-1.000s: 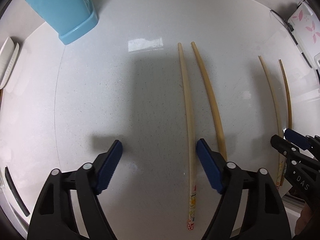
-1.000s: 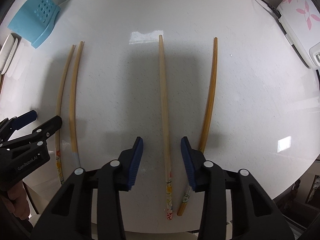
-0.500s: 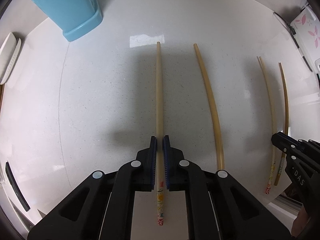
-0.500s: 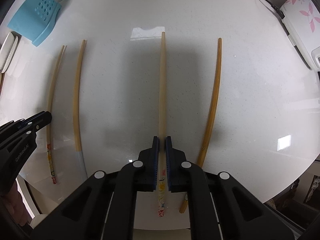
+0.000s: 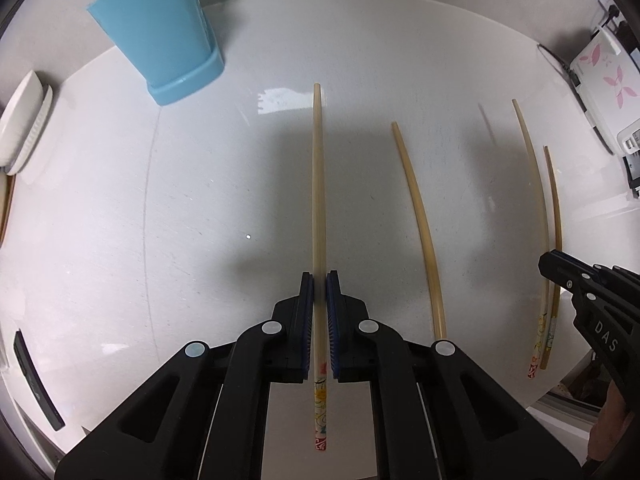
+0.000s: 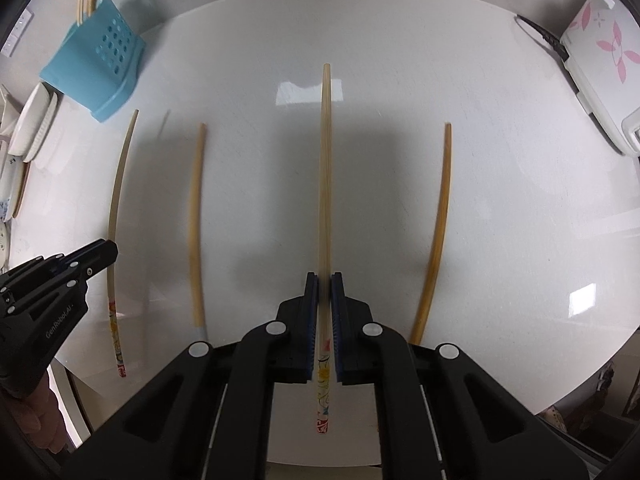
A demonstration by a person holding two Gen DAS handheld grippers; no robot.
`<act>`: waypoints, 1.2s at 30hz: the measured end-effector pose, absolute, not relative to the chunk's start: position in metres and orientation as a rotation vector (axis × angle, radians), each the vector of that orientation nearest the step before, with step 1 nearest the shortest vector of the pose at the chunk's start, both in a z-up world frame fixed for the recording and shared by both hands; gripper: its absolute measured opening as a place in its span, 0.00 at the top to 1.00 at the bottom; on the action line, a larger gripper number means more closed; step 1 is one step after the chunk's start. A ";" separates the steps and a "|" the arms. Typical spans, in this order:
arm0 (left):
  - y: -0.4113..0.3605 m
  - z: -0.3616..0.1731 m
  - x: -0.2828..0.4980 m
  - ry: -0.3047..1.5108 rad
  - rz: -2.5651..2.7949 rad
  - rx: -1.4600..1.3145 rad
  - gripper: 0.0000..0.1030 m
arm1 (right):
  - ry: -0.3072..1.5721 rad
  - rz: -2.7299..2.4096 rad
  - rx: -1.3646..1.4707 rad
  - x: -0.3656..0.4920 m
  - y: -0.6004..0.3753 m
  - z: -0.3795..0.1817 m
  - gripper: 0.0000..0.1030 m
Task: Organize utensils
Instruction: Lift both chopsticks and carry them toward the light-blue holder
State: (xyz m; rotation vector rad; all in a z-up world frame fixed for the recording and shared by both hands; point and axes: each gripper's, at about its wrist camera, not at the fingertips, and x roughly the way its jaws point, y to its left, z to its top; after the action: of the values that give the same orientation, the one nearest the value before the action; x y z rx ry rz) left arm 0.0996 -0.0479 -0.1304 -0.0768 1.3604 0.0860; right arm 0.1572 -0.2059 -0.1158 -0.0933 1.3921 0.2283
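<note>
- The blue utensil holder (image 5: 160,36) stood upright at the far left of the white countertop (image 5: 200,208); chopsticks already stood in it in the right wrist view, which marked it, in my judgement, as the destination for the rest.
- The left gripper (image 5: 319,280) was closed narrow on a pale chopstick (image 5: 318,184), the blue pads clamping it near its painted end, probably so that the long plain end could enter the holder first.
- That chopstick appeared clear of the counter, with a faint shadow line apart from it in the right wrist view.
- An unpainted chopstick (image 5: 420,224) lay flat on the counter between the two grippers, untouched.
- The right gripper (image 6: 325,282) was likewise shut narrow on a second painted chopstick (image 6: 326,168), gripped near the decorated end; whether it had left the surface could not be determined.
- A darker chopstick (image 6: 438,224) lay just beside it to the right, loose on the counter.
- A white appliance with pink flowers (image 6: 600,60) sat at the far right edge, well apart from the work.
- Assessment: two pieces gripped, two yet to collect.
</note>
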 end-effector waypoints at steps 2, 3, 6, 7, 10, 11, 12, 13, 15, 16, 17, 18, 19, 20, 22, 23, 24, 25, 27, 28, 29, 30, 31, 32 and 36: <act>-0.046 -0.126 0.099 1.350 0.086 -0.079 0.94 | 1.382 0.234 -0.089 0.158 -0.205 -0.112 0.94; -0.044 -0.123 0.098 1.346 0.085 -0.082 0.94 | 1.376 0.235 -0.088 0.158 -0.205 -0.112 0.94; -0.041 -0.120 0.100 1.342 0.080 -0.090 0.94 | 1.359 0.241 -0.085 0.157 -0.204 -0.107 0.94; -0.039 -0.117 0.100 1.337 0.080 -0.094 0.94 | 1.353 0.240 -0.083 0.148 -0.201 -0.105 0.94; -0.041 -0.107 0.099 1.323 0.082 -0.098 0.94 | 1.331 0.248 -0.079 0.156 -0.192 -0.097 0.94; -0.043 -0.102 0.098 1.316 0.083 -0.100 0.94 | 1.322 0.252 -0.079 0.157 -0.191 -0.095 0.94; -0.042 -0.100 0.096 1.319 0.077 -0.106 0.94 | 1.316 0.254 -0.078 0.157 -0.190 -0.092 0.94; -0.041 -0.096 0.094 1.312 0.078 -0.108 0.94 | 1.309 0.257 -0.076 0.158 -0.188 -0.090 0.94; -0.047 -0.089 0.083 1.298 0.081 -0.111 0.94 | 1.294 0.266 -0.076 0.159 -0.188 -0.082 0.94; -0.048 -0.086 0.080 1.290 0.083 -0.113 0.94 | 1.287 0.270 -0.076 0.159 -0.187 -0.079 0.94; -0.049 -0.082 0.077 1.283 0.083 -0.115 0.94 | 1.279 0.275 -0.074 0.160 -0.185 -0.076 0.94; -0.049 -0.079 0.075 1.274 0.080 -0.116 0.94 | 1.273 0.278 -0.075 0.161 -0.183 -0.074 0.94; -0.049 -0.076 0.071 1.265 0.079 -0.116 0.94 | 1.266 0.283 -0.077 0.162 -0.181 -0.072 0.94; -0.049 -0.072 0.069 1.256 0.080 -0.117 0.94 | 1.258 0.290 -0.078 0.164 -0.178 -0.069 0.94; -0.048 -0.062 0.067 1.242 0.082 -0.118 0.94 | 1.245 0.303 -0.079 0.166 -0.174 -0.067 0.94; -0.045 -0.055 0.068 1.234 0.085 -0.119 0.94 | 1.241 0.305 -0.081 0.166 -0.173 -0.065 0.94; -0.044 -0.051 0.069 1.229 0.087 -0.122 0.94 | 1.235 0.309 -0.083 0.167 -0.171 -0.062 0.94; -0.042 -0.047 0.067 1.220 0.089 -0.125 0.94 | 1.229 0.313 -0.083 0.168 -0.169 -0.060 0.94; -0.039 -0.042 0.066 1.205 0.093 -0.135 0.94 | 1.215 0.320 -0.086 0.171 -0.165 -0.055 0.94; -0.037 -0.038 0.065 1.195 0.097 -0.134 0.94 | 1.208 0.324 -0.086 0.172 -0.163 -0.052 0.94; -0.033 -0.039 0.068 1.188 0.098 -0.133 0.94 | 1.199 0.328 -0.085 0.173 -0.160 -0.049 0.94; -0.031 -0.036 0.072 1.182 0.098 -0.136 0.94 | 1.193 0.331 -0.085 0.174 -0.158 -0.047 0.94; -0.027 -0.033 0.071 1.173 0.100 -0.141 0.94 | 1.187 0.336 -0.083 0.176 -0.156 -0.044 0.94; -0.023 -0.030 0.071 1.164 0.104 -0.144 0.94 | 1.180 0.340 -0.080 0.177 -0.154 -0.041 0.94; -0.003 -0.022 0.080 1.132 0.124 -0.160 0.94 | 1.146 0.365 -0.075 0.182 -0.143 -0.030 0.94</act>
State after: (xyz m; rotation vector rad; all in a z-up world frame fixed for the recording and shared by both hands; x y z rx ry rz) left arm 0.0802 -0.0034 -0.0217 -0.1602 1.1317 0.1237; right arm 0.1816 -0.1430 -0.0296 -0.0747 1.1461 0.3646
